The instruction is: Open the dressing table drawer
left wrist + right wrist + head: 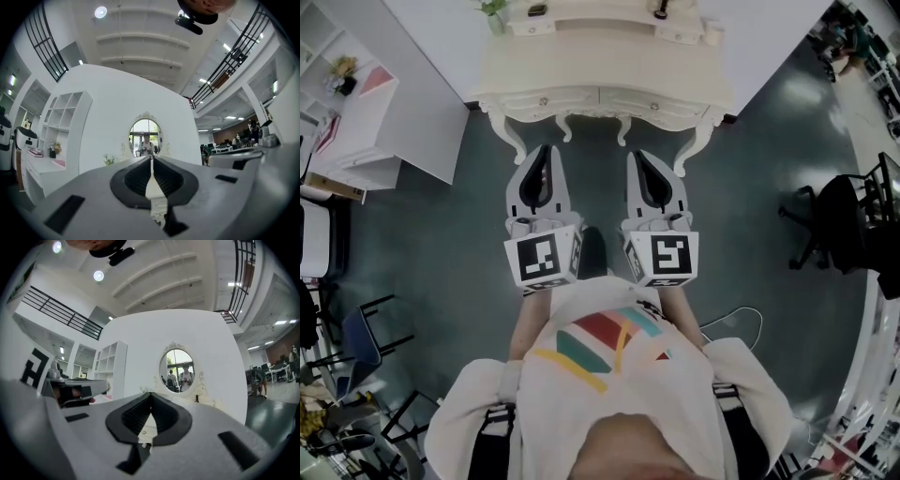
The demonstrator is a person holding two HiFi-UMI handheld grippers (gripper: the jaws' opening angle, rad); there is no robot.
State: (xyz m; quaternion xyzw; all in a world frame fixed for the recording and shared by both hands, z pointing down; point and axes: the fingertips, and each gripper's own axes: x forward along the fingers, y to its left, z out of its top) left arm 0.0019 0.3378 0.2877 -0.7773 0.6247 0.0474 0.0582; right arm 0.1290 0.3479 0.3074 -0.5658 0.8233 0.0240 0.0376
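The left gripper [546, 150] points at the table [609, 70], tips short of its front edge, jaws pressed together with nothing between them. The left drawer [562, 98] lies ahead of it in that edge. Just beside it, the right gripper [639, 156] is likewise closed and empty, facing the right drawer [661, 104]. Both drawers sit flush, closed.
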